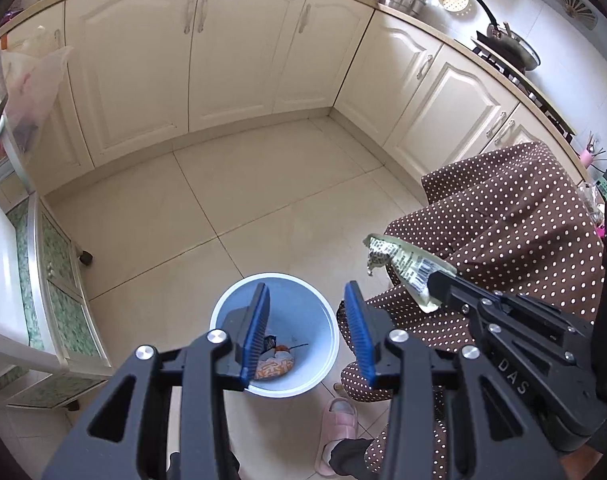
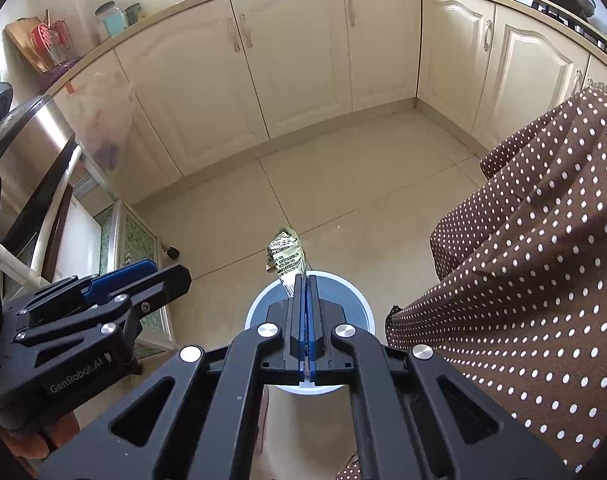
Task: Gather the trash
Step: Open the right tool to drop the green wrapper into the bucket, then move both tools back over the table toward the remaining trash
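Note:
A white bin with a blue inside [image 1: 323,320] stands on the tiled floor and holds an orange wrapper [image 1: 275,366] and other scraps. My left gripper [image 1: 307,296] is open and empty, right above the bin. My right gripper [image 2: 307,278] is shut on a crumpled pale green wrapper with black print and a barcode [image 2: 285,258]. It holds the wrapper above the far rim of the bin [image 2: 259,300]. In the left wrist view the right gripper [image 1: 439,280] and its wrapper [image 1: 403,260] are up and to the right of the bin.
Cream kitchen cabinets [image 1: 231,52] line the back and right. A person's brown polka-dot skirt [image 1: 503,240] and pink slipper [image 1: 337,428] are right of the bin. A wheeled cart with green-patterned panels [image 1: 59,276] stands at the left. A plastic bag [image 1: 31,88] hangs at the far left.

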### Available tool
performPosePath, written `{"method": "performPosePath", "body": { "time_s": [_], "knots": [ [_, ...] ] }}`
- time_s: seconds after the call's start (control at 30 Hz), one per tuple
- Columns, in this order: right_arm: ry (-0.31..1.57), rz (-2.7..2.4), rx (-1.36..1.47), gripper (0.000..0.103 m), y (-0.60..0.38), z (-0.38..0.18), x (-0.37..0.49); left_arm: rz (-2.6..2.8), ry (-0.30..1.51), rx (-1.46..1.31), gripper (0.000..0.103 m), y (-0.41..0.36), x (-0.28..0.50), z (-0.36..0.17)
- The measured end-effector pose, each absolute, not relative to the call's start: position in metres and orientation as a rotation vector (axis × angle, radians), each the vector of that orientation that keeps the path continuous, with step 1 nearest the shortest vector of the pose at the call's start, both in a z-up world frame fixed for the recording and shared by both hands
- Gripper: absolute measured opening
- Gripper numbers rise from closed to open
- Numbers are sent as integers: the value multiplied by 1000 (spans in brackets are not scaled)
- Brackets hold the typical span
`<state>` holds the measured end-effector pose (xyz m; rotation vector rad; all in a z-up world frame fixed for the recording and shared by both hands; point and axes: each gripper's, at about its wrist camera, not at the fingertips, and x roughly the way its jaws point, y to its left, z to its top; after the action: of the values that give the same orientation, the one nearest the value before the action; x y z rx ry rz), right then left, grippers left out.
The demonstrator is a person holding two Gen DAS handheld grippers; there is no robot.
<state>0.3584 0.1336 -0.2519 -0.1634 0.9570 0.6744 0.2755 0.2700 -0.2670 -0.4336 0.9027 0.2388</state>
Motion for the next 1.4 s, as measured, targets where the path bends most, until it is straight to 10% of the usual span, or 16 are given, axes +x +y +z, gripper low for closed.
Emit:
{"method": "performPosePath", "body": {
  "time_s": [0.63,0.97,1.4],
  "knots": [
    [839,662,-148,6,122,-205,350,246,830,-386,38,255,263,-223],
    [693,539,-115,39,36,-134,325,129,740,-290,42,186,265,-156],
    [619,222,20,52,-160,-98,332,-182,731,-89,52,13,326,-113]
  ]
}}
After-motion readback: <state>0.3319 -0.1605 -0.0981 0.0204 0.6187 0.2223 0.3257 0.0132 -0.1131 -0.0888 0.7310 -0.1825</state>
